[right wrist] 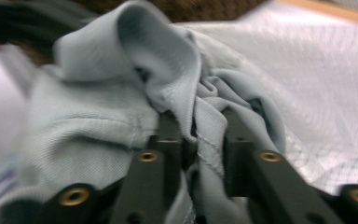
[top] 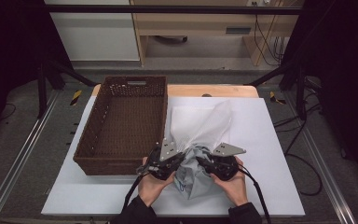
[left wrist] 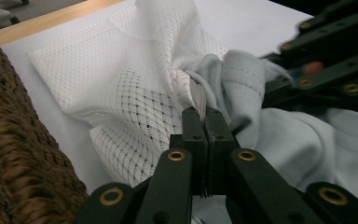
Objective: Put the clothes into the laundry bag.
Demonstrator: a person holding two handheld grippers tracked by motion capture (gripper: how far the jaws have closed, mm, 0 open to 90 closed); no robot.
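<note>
A white table cover [top: 270, 154] carries a brown wicker basket [top: 121, 126] on its left part and, just right of it, a white mesh laundry bag [top: 200, 123] whose mouth lies at the near edge, where a pale grey garment [top: 193, 179] is bunched half in and half out. The bag is light, limp netting that collapses unless its rim is held; the garment is soft knit that folds and sags, not fragile, and looks best taken by a thick gathered fold rather than a single layer. The left gripper [left wrist: 204, 119] has its jaws pressed together on the bag's edge beside the grey cloth. The right gripper [right wrist: 198, 123] pinches a bunched fold of the garment between partly closed jaws.
</note>
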